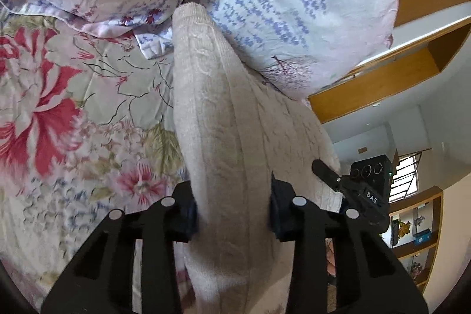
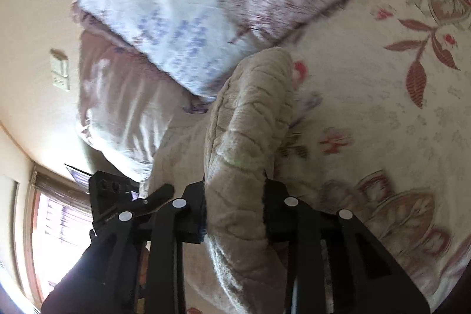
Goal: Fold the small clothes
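Observation:
A beige cable-knit garment (image 1: pixel 217 119) hangs lifted over the flowered bedspread (image 1: pixel 59 108). My left gripper (image 1: pixel 232 214) is shut on one part of it, and the knit runs forward from between the fingers toward the pillows. My right gripper (image 2: pixel 234 211) is shut on another part of the same knit garment (image 2: pixel 247 119), which bunches up thick in front of it. In the left wrist view the right gripper (image 1: pixel 353 184) shows at the garment's right edge. In the right wrist view the left gripper (image 2: pixel 132 202) shows at the left.
Two pillows with purple print (image 1: pixel 294 8) (image 2: pixel 176 5) lie just beyond the garment. A wooden headboard (image 1: pixel 382 84) and shelves (image 1: pixel 418 231) stand at the right. A window (image 2: pixel 59 225) and a wall switch (image 2: pixel 60 72) show in the right wrist view.

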Demonstrator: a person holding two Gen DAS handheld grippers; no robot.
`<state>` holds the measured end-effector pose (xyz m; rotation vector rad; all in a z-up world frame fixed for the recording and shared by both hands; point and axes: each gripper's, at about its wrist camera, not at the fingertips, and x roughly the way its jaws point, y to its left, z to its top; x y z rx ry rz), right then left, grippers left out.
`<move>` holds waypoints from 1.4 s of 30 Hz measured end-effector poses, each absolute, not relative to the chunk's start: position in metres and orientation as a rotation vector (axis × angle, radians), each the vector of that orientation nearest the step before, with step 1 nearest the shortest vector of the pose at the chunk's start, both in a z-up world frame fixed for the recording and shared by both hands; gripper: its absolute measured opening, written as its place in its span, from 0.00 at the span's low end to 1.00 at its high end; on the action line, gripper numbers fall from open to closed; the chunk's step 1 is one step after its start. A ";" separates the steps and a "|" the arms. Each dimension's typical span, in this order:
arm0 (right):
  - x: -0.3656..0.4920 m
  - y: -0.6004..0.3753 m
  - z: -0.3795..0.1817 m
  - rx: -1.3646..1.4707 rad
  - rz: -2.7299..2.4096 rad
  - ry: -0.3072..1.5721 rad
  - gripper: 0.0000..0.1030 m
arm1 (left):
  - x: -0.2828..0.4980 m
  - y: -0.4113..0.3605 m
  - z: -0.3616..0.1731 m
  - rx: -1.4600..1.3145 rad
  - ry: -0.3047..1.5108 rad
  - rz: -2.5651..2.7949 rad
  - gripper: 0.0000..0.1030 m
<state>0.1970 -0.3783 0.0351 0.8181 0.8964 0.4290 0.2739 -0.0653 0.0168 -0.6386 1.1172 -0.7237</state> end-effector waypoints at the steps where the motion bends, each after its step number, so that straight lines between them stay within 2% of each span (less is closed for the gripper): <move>1: 0.194 -0.373 0.040 0.811 0.440 0.891 0.28 | 0.270 -0.061 0.020 -0.638 1.115 -0.725 0.35; 12: 0.188 -0.264 0.068 0.601 0.556 0.839 0.27 | 0.230 0.056 0.061 -0.602 1.044 -0.620 0.37; 17: 0.212 -0.231 0.020 0.537 0.453 0.991 0.28 | 0.239 0.086 0.022 -0.604 1.125 -0.482 0.42; 18: 0.217 -0.235 0.010 0.575 0.441 1.007 0.33 | 0.241 0.091 0.008 -0.637 1.137 -0.468 0.48; 21: 0.221 -0.247 0.008 0.648 0.453 1.053 0.39 | 0.240 0.100 -0.002 -0.719 1.118 -0.496 0.51; 25: 0.216 -0.266 0.027 0.654 0.433 0.996 0.43 | 0.225 0.106 0.019 -0.612 1.059 -0.454 0.51; 27: 0.217 -0.275 0.035 0.678 0.418 0.964 0.45 | 0.210 0.107 0.041 -0.509 0.959 -0.409 0.52; 33: 0.239 -0.271 0.030 0.674 0.376 0.981 0.44 | 0.173 0.071 0.079 -0.241 0.795 -0.389 0.64; 34: 0.241 -0.269 0.028 0.675 0.373 0.976 0.43 | 0.168 0.062 0.082 -0.177 0.786 -0.370 0.67; 36: 0.241 -0.261 0.031 0.628 0.373 0.944 0.12 | 0.165 0.049 0.083 -0.103 0.782 -0.344 0.69; 39: 0.237 -0.260 0.043 0.545 0.307 0.879 0.09 | 0.164 0.036 0.080 -0.067 0.796 -0.338 0.69; 42: 0.246 -0.262 0.034 0.505 0.219 0.923 0.08 | 0.168 0.029 0.074 -0.046 0.816 -0.308 0.69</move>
